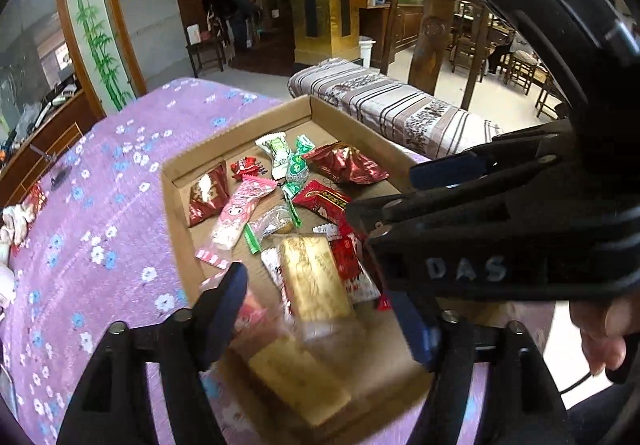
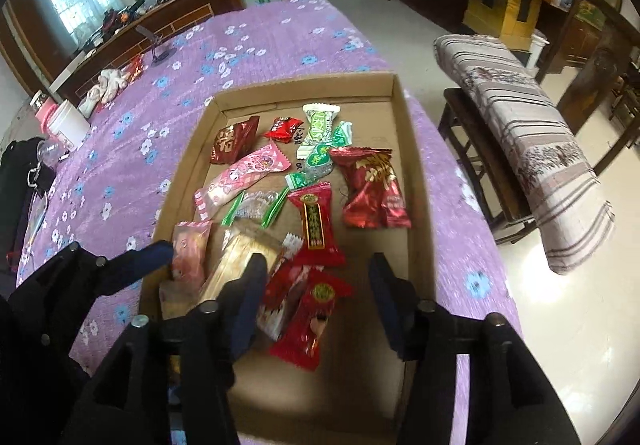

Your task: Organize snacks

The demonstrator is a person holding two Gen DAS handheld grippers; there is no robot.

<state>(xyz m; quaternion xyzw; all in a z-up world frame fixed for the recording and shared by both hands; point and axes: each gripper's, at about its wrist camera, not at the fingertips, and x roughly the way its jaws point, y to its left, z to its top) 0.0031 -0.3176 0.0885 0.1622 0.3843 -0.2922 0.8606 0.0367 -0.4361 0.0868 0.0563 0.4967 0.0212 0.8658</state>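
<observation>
Purple flowered cloth covers the table (image 2: pixel 280 41), and on it sits a shallow cardboard tray (image 2: pixel 402 93) scattered with wrapped snacks. My left claw (image 1: pixel 320 309) hangs over the tray's near end with its jaws apart; a golden biscuit pack (image 1: pixel 316 281) lies flat below the gap, not gripped. My right claw (image 2: pixel 316 297) is likewise spread, with a red candy packet (image 2: pixel 308 321) lying loose under it. Both snacks appear dropped into the tray, so I judge a placing step is finishing. Next I should lift clear and look for any snack left outside; a red wrapper (image 2: pixel 136 67) sits near the table's far edge.
</observation>
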